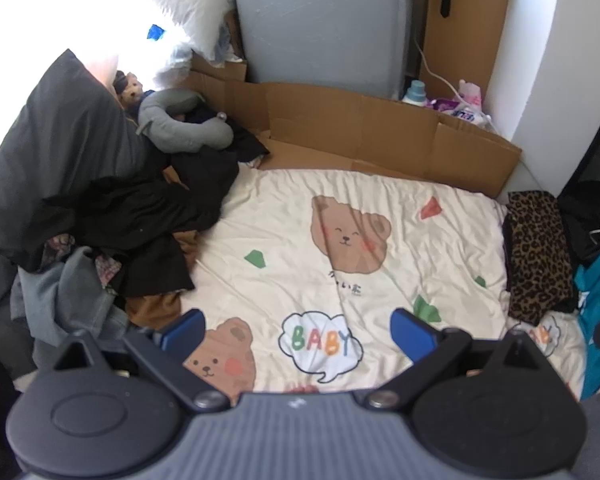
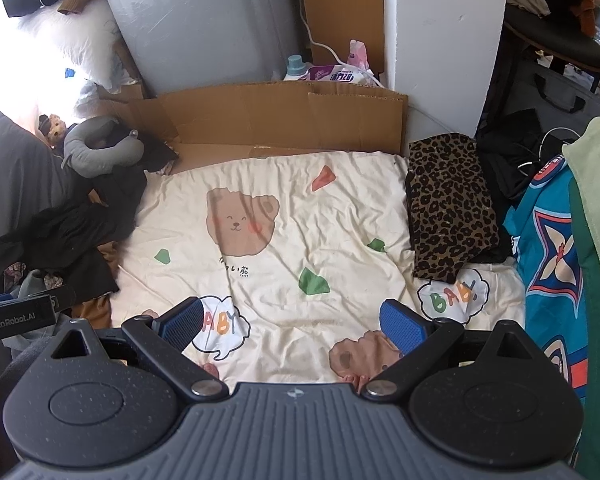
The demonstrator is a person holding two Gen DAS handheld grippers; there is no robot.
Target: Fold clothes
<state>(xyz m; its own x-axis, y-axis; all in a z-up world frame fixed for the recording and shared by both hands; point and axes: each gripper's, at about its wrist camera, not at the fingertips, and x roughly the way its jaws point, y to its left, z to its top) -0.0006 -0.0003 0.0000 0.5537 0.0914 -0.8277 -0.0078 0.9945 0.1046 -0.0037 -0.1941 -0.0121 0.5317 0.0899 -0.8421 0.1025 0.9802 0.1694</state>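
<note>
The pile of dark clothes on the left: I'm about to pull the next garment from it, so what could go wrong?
1. The dark clothes are tangled together, so the open left gripper may drag several out at once.
2. The grey neck pillow rests on the pile and could tumble.
3. The folded leopard-print garment sits at the blanket's edge; sweeping cloth could undo it.

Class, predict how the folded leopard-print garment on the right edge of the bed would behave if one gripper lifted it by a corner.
The leopard-print garment is probably floppy: it sags over the cream bedspread edge. Its folds would likely fall open when lifted by one corner. It looks light, and its thin cloth is unlikely to slip from ridged fingers.
</note>
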